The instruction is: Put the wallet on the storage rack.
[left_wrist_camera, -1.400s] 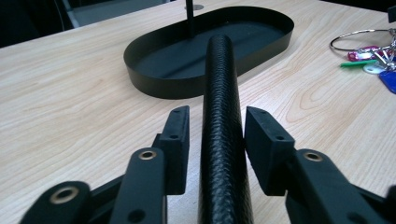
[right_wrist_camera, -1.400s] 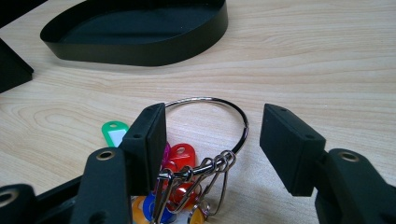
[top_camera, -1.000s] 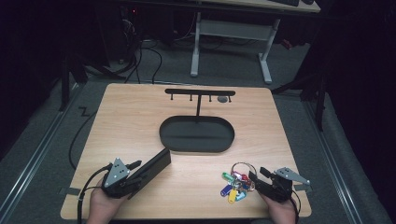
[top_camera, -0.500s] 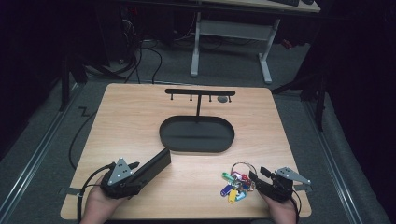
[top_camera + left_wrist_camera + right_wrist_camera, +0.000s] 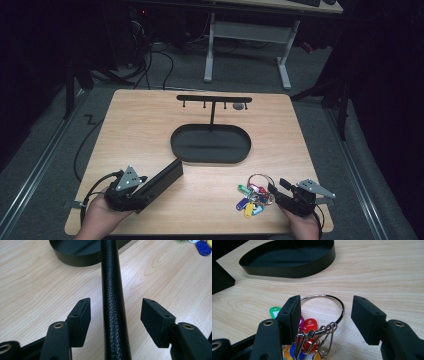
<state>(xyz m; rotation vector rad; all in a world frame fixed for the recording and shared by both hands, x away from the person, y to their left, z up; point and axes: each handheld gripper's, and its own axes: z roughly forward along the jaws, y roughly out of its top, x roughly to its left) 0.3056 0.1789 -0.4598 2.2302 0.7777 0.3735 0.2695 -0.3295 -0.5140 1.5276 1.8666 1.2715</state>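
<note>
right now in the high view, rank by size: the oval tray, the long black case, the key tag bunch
1. oval tray, clearly largest
2. long black case, though the left gripper covers its near end
3. key tag bunch, smallest

The oval tray (image 5: 210,145) lies at the centre of the table (image 5: 135,125). The long case (image 5: 162,177) lies at lower left, the key bunch (image 5: 254,195) at lower right.
</note>
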